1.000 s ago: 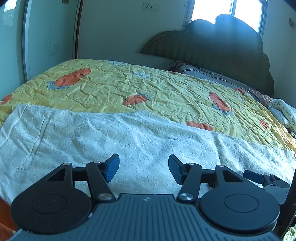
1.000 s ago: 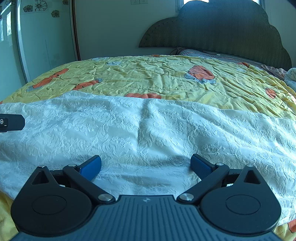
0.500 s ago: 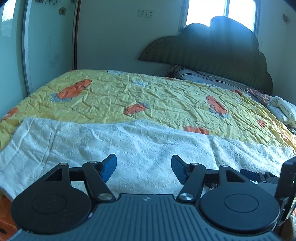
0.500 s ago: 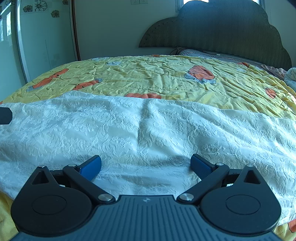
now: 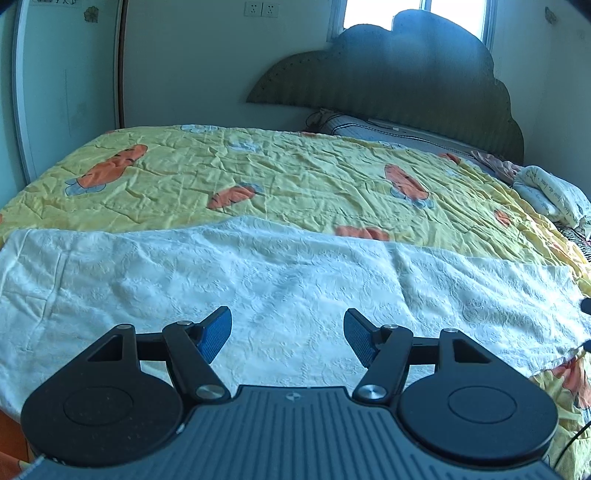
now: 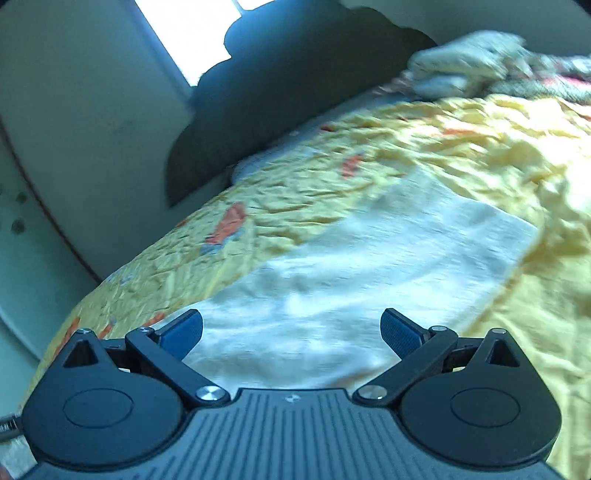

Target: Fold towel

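Clearly sharper in left wrist view: white towel [image 5: 288, 280] spread flat across near part of bed, on top of yellow carrot-print quilt [image 5: 295, 177], long edge running left to right. Also seen there only: dark scalloped headboard [image 5: 406, 85] w/ striped pillow [image 5: 388, 127] at its foot, wall sockets [image 5: 261, 9] above, rumpled white bundle [image 5: 550, 192] at far right edge of quilt.

Right wrist view heavily blurred and tilted, bed sloping up to the right. Shows what left view does not: towel's right short end [image 6: 517, 240], w/ bare quilt [image 6: 535, 314] beyond and below it. Pale bundle [image 6: 469, 59] at top right, too smeared to identify.

Left tongs [image 5: 287, 334] angled down over towel's near middle, level, pads [image 5: 214, 334] well apart w/ nothing clamped; towel lies under the gap, contact w/ cloth not clear. Right tongs [image 6: 291, 330] rolled to one side, also pointing down at towel, wide apart, nothing between pads [image 6: 400, 332] but towel surface beneath. No hand or sleeve visible in either view.

No containers in sight; bed carries everything. Towel not yet folded further, lying in one long strip.
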Motion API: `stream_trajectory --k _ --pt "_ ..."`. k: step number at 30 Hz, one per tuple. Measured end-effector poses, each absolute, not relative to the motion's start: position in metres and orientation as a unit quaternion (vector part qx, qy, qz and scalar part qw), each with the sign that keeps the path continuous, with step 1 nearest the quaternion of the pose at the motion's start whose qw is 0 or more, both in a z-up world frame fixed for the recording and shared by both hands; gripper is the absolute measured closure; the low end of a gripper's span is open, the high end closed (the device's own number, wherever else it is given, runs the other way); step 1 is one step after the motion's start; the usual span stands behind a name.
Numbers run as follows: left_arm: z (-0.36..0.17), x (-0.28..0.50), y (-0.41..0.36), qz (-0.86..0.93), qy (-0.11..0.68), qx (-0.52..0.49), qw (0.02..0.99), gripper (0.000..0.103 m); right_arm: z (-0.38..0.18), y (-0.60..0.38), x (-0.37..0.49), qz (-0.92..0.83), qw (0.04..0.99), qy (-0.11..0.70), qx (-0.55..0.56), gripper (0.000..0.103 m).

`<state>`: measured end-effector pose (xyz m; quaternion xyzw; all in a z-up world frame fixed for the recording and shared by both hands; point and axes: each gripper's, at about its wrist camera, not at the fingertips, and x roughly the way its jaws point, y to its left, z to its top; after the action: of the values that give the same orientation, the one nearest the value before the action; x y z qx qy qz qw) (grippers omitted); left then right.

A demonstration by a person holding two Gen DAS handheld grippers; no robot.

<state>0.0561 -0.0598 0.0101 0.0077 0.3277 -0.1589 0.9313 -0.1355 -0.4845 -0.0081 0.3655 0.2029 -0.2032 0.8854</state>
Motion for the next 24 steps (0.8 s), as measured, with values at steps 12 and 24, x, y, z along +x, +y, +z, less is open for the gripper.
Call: stream_trajectory --k 12,24 --pt "0.009 0.055 -0.08 -0.171 0.33 0.041 0.927 0.033 -0.04 -0.553 -0.141 -0.195 0.841 0.138 0.486 0.0" --pt "0.006 0.064 -0.095 -0.172 0.342 0.046 0.923 0.032 -0.043 -0.585 -0.121 -0.189 0.839 0.112 0.497 0.013"
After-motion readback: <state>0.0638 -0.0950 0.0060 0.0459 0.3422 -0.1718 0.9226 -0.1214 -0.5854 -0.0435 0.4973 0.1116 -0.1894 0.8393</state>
